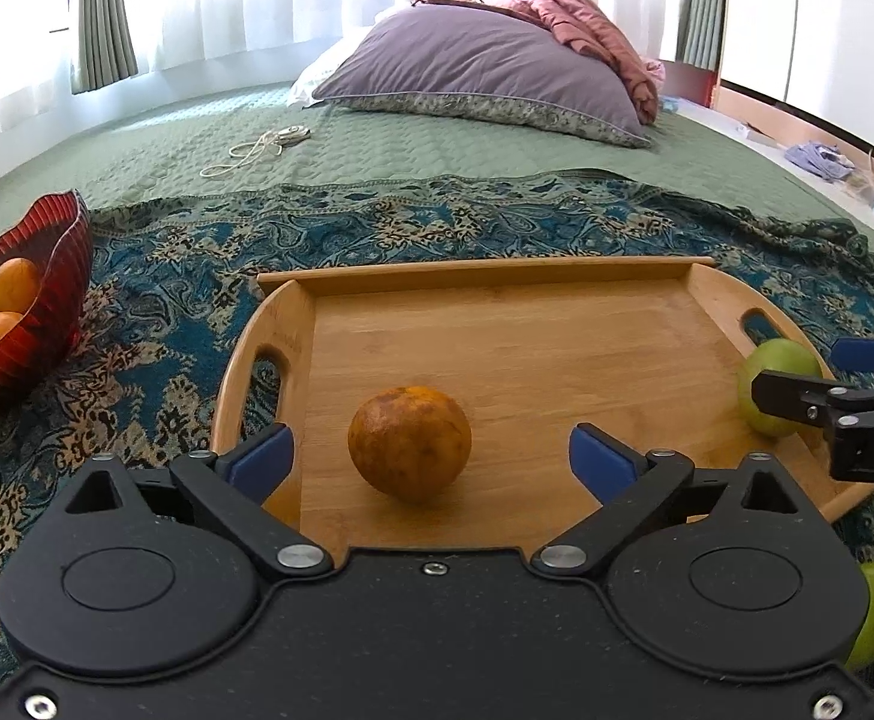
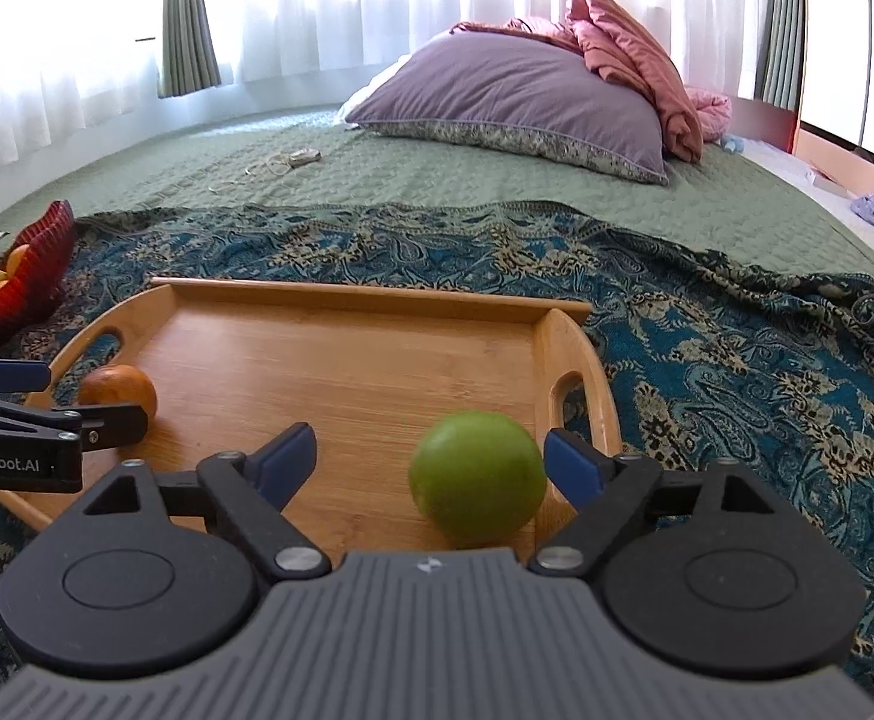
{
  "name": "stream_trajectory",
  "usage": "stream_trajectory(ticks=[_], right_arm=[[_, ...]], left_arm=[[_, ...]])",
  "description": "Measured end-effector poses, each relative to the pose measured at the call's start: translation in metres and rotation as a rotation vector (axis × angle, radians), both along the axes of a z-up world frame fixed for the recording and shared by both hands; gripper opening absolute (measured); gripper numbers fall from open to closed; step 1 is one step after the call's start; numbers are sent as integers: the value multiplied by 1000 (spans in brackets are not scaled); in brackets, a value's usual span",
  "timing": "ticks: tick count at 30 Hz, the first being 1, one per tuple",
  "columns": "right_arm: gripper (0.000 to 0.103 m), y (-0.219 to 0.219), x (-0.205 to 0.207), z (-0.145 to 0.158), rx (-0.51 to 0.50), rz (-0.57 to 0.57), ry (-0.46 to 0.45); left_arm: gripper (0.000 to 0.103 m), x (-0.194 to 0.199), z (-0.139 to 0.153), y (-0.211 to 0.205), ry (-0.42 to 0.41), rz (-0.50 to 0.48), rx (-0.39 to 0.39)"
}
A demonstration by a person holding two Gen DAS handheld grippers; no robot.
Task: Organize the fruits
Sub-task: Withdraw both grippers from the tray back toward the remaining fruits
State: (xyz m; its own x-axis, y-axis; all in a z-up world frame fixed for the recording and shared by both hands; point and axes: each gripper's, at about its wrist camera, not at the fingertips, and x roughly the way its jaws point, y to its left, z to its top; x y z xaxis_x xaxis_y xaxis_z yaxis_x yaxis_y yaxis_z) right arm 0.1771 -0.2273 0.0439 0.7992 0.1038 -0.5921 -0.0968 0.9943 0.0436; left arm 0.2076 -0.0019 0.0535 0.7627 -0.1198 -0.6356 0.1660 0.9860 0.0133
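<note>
left gripper (image 2: 17,396) — "GenRobot.AI", right gripper (image 1: 796,372) — "DA"

Green quilted bed (image 2: 496,192); purple pillow (image 2: 520,102) at its head, bright sheer-curtained windows (image 2: 377,0) behind the pillow.

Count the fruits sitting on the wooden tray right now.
2. An orange near the tray's left side, between the open left gripper's fingers, and a green fruit by the right handle, between the open right gripper's fingers.
</note>
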Motion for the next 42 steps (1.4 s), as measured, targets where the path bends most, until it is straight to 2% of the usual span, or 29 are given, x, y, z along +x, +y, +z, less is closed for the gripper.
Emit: stream_trajectory(ticks=[7, 28, 35, 42], right_arm=[[103, -6, -17, 6, 3, 7, -46], [103, -7, -81, 10, -10, 45, -167], [103, -2, -103, -3, -61, 63, -186], [103, -1, -123, -12, -48, 56, -207]], left_arm=[[101, -19, 3, 3, -28, -14, -2], [103, -92, 6, 6, -90, -43, -49], [103, -116, -1, 6, -107, -42, -46], [103, -132, -11, 7, -106, -31, -51]])
